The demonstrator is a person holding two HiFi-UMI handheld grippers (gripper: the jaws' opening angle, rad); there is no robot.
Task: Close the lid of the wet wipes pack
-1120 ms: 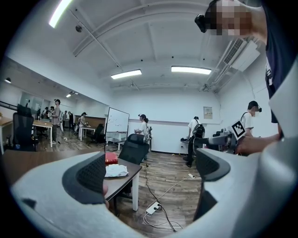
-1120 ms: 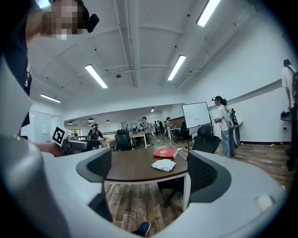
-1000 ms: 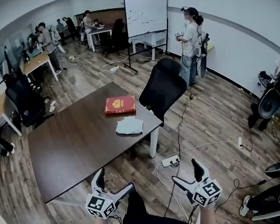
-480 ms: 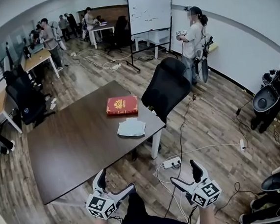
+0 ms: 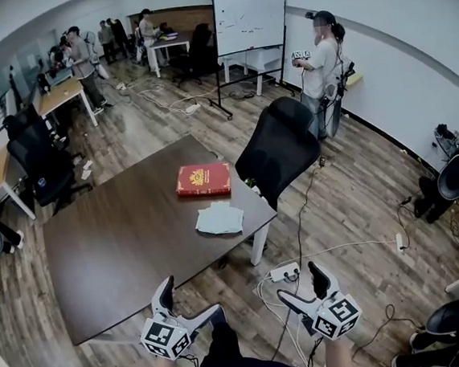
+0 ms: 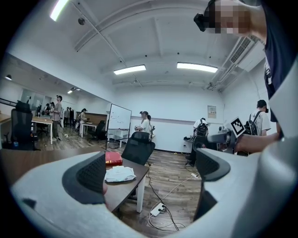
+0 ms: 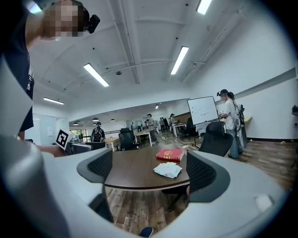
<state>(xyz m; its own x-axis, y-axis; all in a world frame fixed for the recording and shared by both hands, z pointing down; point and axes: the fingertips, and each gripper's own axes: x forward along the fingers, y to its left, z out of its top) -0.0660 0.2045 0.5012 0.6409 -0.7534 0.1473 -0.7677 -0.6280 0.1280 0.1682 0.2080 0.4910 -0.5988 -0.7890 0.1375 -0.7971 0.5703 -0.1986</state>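
Observation:
The wet wipes pack (image 5: 219,218) is a white, crumpled-looking packet near the right end of the dark brown table (image 5: 122,245); its lid is too small to make out. Both gripper views also show the pack (image 6: 119,174) (image 7: 168,169). My left gripper (image 5: 192,293) and right gripper (image 5: 298,281) are held low in front of me, well short of the table, above the wooden floor. Both are open with nothing between the jaws (image 6: 149,169) (image 7: 149,172).
A red book (image 5: 203,179) lies beyond the pack. A black office chair (image 5: 278,146) stands at the table's right end. A power strip (image 5: 285,272) and cables lie on the floor ahead. A person (image 5: 323,65) stands by the right wall near a whiteboard (image 5: 250,19); others are at far desks.
The head view has drifted a little, so the table and chair sit slightly further right and lower in view. Both grippers keep the same open pose.

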